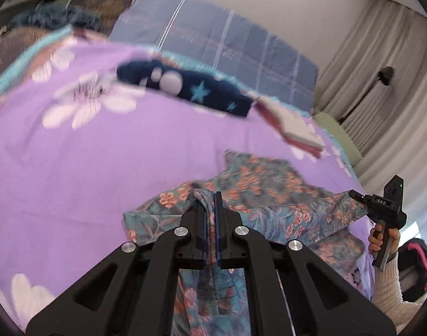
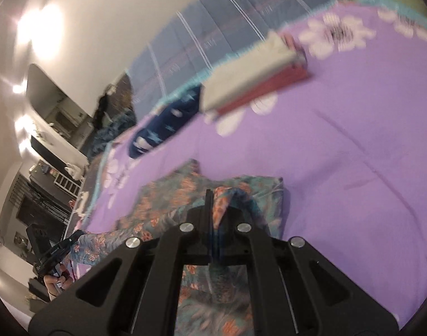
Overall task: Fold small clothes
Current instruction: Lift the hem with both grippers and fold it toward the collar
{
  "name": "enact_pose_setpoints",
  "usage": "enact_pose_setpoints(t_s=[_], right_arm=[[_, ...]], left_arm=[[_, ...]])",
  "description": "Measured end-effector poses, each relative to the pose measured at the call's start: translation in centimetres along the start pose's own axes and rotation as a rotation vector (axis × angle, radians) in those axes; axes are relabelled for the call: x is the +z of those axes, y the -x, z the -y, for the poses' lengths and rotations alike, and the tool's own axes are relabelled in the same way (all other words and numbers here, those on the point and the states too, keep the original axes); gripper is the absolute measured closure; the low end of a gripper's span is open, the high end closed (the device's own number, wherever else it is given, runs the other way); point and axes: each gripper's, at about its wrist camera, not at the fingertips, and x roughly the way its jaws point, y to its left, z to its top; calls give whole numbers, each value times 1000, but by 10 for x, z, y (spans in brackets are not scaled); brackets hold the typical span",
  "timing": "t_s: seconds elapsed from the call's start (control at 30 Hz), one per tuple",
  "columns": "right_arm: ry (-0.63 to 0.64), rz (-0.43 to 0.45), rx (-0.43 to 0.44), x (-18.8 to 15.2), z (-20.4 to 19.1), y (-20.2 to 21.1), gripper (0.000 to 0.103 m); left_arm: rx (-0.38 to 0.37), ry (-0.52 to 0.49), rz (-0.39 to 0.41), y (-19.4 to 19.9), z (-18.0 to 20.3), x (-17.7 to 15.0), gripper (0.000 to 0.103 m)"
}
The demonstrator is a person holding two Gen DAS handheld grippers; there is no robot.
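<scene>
A teal garment with orange flowers (image 1: 269,196) lies partly lifted over the purple flowered bedsheet (image 1: 115,154). My left gripper (image 1: 209,196) is shut on a bunched edge of it. My right gripper (image 2: 217,196) is shut on another edge of the same garment (image 2: 163,204). In the left wrist view the right gripper (image 1: 356,196) shows at the right, holding the cloth stretched. In the right wrist view the left gripper (image 2: 73,236) shows at the lower left, gripping the cloth's far end.
A dark blue folded garment with stars (image 1: 185,89) and a folded white and red stack (image 1: 294,134) lie near the sheet's far edge. A blue plaid quilt (image 1: 227,36) lies behind. Curtains (image 1: 381,70) hang at the right.
</scene>
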Motion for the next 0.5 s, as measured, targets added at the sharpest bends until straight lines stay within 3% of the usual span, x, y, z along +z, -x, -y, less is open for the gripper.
enact_pose_setpoints(t_s=[0.2, 0.3, 0.37, 0.4, 0.5], right_arm=[[-13, -77, -31, -4, 23, -36, 99], [-3, -86, -23, -6, 23, -31, 92], [30, -102, -24, -9, 18, -25, 79], [52, -103, -29, -11, 15, -20, 74], [139, -105, -71, -22, 6, -3, 76]], left_arm=[[23, 55, -88, -38, -27, -13, 98], [17, 50, -82, -28, -26, -18, 90], [34, 30, -75, -19, -21, -21, 70], [45, 15, -67, -13, -17, -24, 68], [42, -7, -93, -7, -12, -35, 67]])
